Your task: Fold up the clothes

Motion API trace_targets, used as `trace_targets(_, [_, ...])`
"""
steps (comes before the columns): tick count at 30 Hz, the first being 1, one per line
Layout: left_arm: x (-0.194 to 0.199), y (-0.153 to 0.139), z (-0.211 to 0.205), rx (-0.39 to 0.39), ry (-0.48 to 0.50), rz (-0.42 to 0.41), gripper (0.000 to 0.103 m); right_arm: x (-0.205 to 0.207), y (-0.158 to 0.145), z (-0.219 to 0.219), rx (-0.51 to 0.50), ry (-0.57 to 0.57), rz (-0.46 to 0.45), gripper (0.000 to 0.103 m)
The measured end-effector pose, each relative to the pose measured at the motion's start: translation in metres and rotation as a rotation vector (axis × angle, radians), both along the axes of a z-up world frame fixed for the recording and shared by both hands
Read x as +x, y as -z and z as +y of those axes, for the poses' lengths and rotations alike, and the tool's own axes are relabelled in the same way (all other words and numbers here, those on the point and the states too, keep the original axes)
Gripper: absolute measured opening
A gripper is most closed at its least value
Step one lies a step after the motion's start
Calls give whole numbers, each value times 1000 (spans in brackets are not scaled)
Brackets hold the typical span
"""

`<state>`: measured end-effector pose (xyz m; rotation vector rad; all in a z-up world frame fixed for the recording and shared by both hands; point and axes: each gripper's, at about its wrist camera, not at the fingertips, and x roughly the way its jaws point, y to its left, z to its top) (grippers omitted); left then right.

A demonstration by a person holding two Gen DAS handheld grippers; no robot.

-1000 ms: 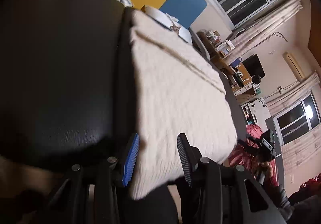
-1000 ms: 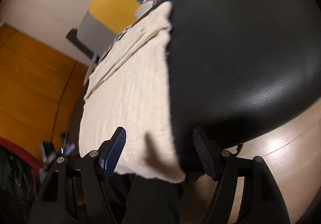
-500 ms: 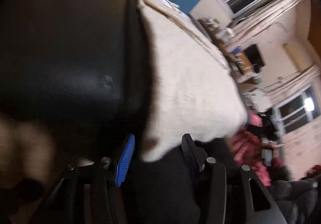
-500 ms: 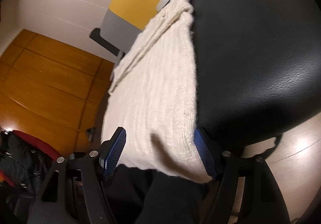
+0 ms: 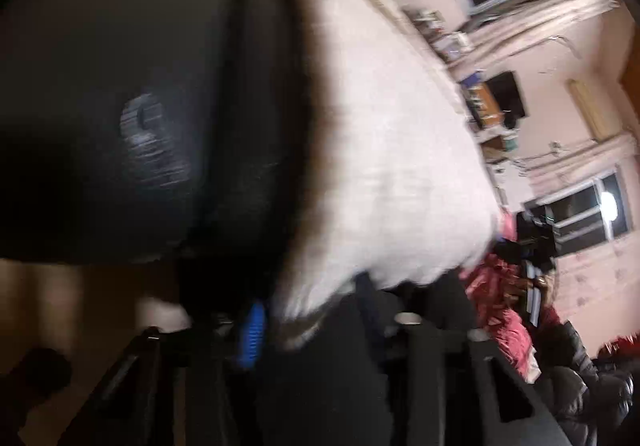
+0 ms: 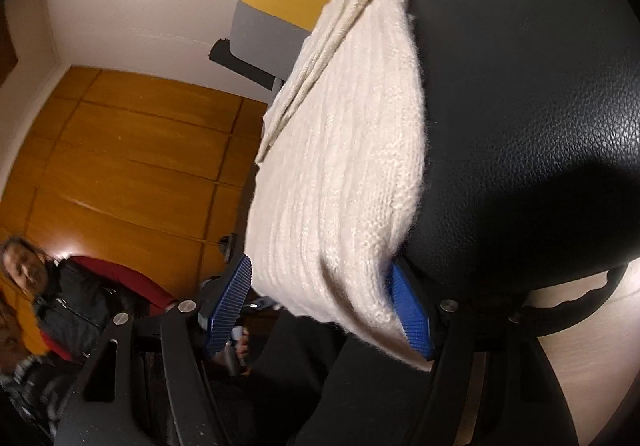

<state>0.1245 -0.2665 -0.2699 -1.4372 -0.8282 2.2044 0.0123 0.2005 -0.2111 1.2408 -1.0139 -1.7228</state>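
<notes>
A cream knit sweater (image 6: 344, 174) lies folded lengthwise over a black leather seat (image 6: 540, 118), its near end hanging over the seat's edge. My right gripper (image 6: 320, 270) is open with that hanging end between its blue pads; the right pad (image 6: 408, 306) touches the cloth's edge and the left pad (image 6: 228, 302) stands just clear of it. In the blurred left wrist view, the sweater (image 5: 392, 150) has its near corner between the jaws of my left gripper (image 5: 312, 302), which are closing. One blue pad (image 5: 252, 338) shows beside the cloth; the other finger is lost in the dark.
The black seat (image 5: 120, 86) fills the left half of the left wrist view. A person in a dark jacket (image 6: 72, 306) is at the lower left of the right wrist view, before an orange panelled wall (image 6: 120, 166). Pink and dark clothes (image 5: 504, 298) are heaped at the right.
Both grippers have dropped toward the sweater's near end, which now reaches between the right fingers. The sweater's corner sits deeper between the left fingers, and the left view has blurred.
</notes>
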Motion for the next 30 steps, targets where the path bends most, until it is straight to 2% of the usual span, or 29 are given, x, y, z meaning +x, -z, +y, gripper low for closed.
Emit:
trace_targets(1, [1, -3, 2, 7, 6, 14, 18, 0, -3, -3, 29, -13, 14, 72])
trace_targets(3, [4, -8, 6, 22, 18, 41, 7, -1, -9, -8, 85, -39, 35, 72])
trace_targets(5, [7, -15, 4, 34, 2, 70, 7, -1, -13, -10, 127, -58, 32, 70])
trace_targets(6, [9, -20, 2, 50, -12, 90, 6, 1, -14, -11, 159, -58, 34, 55])
trace_targets(7, [10, -25, 1, 73, -17, 107, 6, 3, -15, -11, 194, -55, 37, 31])
trace_targets(8, [11, -30, 0, 96, -22, 124, 6, 6, -16, -12, 229, -52, 39, 18])
trace_targets(9, [12, -34, 0, 120, -27, 141, 6, 8, -18, -13, 264, -49, 42, 14])
trace_targets(11, [11, -43, -1, 156, -31, 161, 6, 13, -20, -14, 334, -43, 48, 14])
trace_targets(13, [6, -54, -1, 197, -29, 190, 6, 15, -26, -19, 341, -39, 70, 14])
trace_targets(15, [3, -71, -1, 262, -26, 242, 6, 18, -35, -21, 318, -27, 98, 14])
trace_targets(20, [-22, -117, -6, 356, -29, 377, 6, 10, -68, -20, 155, -4, 205, 14])
trace_targets(26, [-82, -165, -17, 455, -45, 512, 6, -20, -96, -30, 58, 31, 248, 14])
trace_targets(30, [-130, -184, -31, 477, -67, 566, 6, -58, -118, -38, 44, 60, 266, 14])
